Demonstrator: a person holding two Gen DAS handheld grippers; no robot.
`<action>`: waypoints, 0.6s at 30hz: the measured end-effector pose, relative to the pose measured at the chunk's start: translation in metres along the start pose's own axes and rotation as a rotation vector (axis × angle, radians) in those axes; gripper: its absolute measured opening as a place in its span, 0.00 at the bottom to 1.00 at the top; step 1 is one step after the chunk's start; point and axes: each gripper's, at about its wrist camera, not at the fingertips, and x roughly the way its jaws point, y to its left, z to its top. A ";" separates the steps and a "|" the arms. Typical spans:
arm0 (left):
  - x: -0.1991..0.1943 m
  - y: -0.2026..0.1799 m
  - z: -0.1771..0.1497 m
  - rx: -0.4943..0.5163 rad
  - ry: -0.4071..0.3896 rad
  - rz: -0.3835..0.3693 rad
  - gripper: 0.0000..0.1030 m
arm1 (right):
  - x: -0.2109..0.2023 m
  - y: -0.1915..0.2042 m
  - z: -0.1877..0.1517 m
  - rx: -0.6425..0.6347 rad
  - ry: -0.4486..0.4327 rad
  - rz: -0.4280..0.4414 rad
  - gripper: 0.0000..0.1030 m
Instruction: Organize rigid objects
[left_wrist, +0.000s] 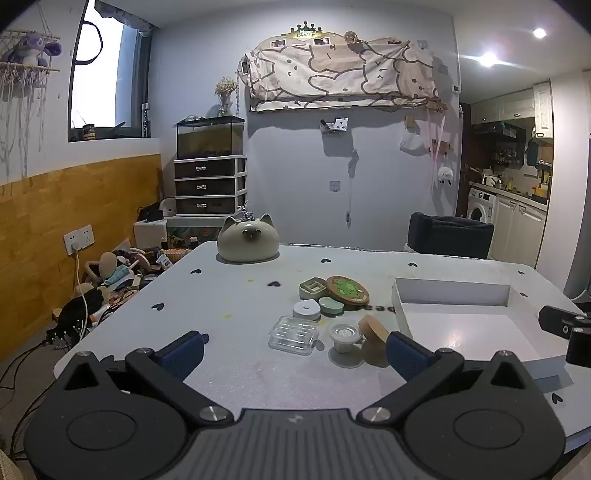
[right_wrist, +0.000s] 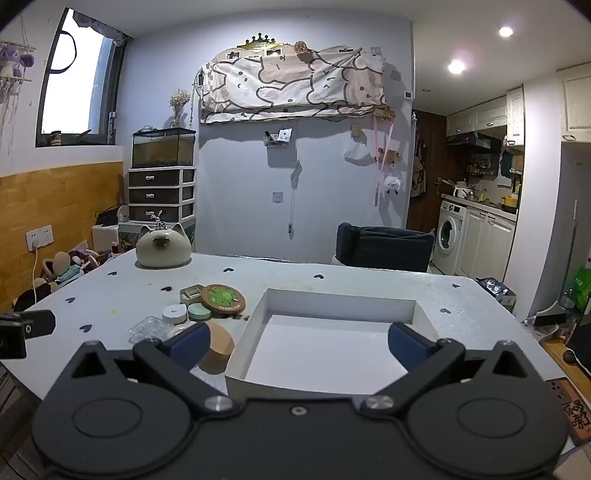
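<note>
White and shallow, one rectangular cardboard tray (right_wrist: 258, 314) lies open on the pale table (left_wrist: 229, 295), which is dotted with small black hearts. Beside the tray's left wall sits a cluster of seven small rigid things. There is one round brown coaster (left_wrist: 347, 290) printed with a green figure, and one square sage-green box (left_wrist: 312, 288) touching it. In front of these are one white round-cornered case (left_wrist: 306, 309) and one pale green round lid (left_wrist: 331, 306). Nearer the camera lie one clear ribbed plastic case (left_wrist: 294, 335), one clear round cap (left_wrist: 343, 336), and one tan wooden disc (left_wrist: 373, 326) tilted on its edge. At the far side stands one glossy cream cat-shaped ceramic pot (left_wrist: 247, 242).

The left gripper (left_wrist: 293, 350) hovers before the cluster with its blue-padded fingers spread wide and empty. The right gripper (right_wrist: 299, 341) hangs over the tray's near edge, its fingers equally wide, holding nothing.
</note>
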 end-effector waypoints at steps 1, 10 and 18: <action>0.000 0.000 0.000 0.001 0.000 0.000 1.00 | 0.000 0.000 0.000 0.002 -0.002 0.001 1.00; 0.000 -0.001 -0.001 -0.003 0.005 0.000 1.00 | 0.000 0.001 0.000 -0.001 0.000 0.001 1.00; 0.000 0.001 0.000 -0.005 0.002 -0.002 1.00 | -0.001 0.000 0.000 -0.002 0.000 -0.002 1.00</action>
